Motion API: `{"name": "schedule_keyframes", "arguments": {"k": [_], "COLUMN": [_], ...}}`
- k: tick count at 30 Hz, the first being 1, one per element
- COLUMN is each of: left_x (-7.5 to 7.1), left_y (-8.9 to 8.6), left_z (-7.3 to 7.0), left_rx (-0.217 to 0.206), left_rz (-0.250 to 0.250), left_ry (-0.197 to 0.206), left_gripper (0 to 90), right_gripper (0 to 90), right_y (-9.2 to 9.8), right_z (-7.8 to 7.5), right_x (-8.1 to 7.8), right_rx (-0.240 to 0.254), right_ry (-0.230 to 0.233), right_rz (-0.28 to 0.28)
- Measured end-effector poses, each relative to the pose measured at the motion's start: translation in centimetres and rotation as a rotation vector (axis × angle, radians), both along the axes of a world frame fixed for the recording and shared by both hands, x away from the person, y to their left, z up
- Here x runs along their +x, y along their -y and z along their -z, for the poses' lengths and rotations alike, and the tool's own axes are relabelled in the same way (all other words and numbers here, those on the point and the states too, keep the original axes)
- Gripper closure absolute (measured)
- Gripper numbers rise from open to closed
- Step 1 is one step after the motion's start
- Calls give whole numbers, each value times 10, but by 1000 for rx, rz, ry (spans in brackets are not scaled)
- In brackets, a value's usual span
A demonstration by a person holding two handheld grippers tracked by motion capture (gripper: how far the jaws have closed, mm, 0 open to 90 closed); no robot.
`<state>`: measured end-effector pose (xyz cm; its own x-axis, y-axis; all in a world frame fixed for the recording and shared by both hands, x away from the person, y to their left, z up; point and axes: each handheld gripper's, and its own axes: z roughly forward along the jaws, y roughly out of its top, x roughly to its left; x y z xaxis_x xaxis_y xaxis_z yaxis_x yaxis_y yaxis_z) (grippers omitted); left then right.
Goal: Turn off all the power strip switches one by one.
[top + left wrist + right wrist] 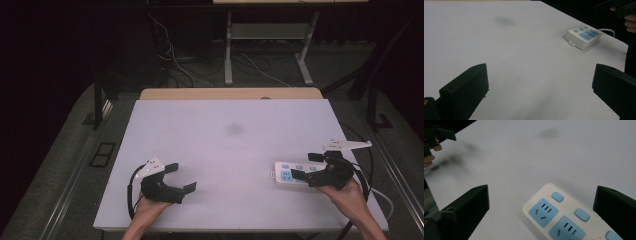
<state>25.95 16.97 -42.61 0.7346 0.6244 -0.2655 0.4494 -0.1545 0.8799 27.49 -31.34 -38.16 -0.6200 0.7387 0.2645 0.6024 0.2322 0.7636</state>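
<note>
The power strip lies near the bench's right front corner, under the right hand-held gripper, whose jaws stand released around it—untouched. A careless sweep could nudge it off the edge; the left hand-held gripper rests wide apart, empty.

Bright, evenly lit table amid dark surroundings; slight blur throughout.

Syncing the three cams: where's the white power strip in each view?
High view: power strip at the table's right, near edge, under the right gripper.
Left gripper view: upper right, near the table's edge, cable trailing behind it.
Right gripper view: bottom centre-right, between the open jaws, untouched.
Shared landmark: the dark smudge on the white table, also seen at and.
</note>
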Motion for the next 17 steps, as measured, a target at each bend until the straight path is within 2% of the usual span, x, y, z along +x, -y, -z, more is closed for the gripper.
{"name": "schedule_keyframes", "arguments": {"k": [7,12,17], "left_x": [0,1,1], "left_y": [0,0,0], "left_z": [1,2,2], "left_rx": [18,19,21], "left_rz": [16,16,17], "left_ry": [-10,-19,-21], "left_gripper": [0,0,0], "right_gripper": [3,3,3], "right_y": [-6,-10,-12], "right_z": [13,28,39], "right_x": [-18,-27,-32], "right_rx": [26,4,9], "right_ry": [36,40,42], "right_rz": [10,8,7]}}
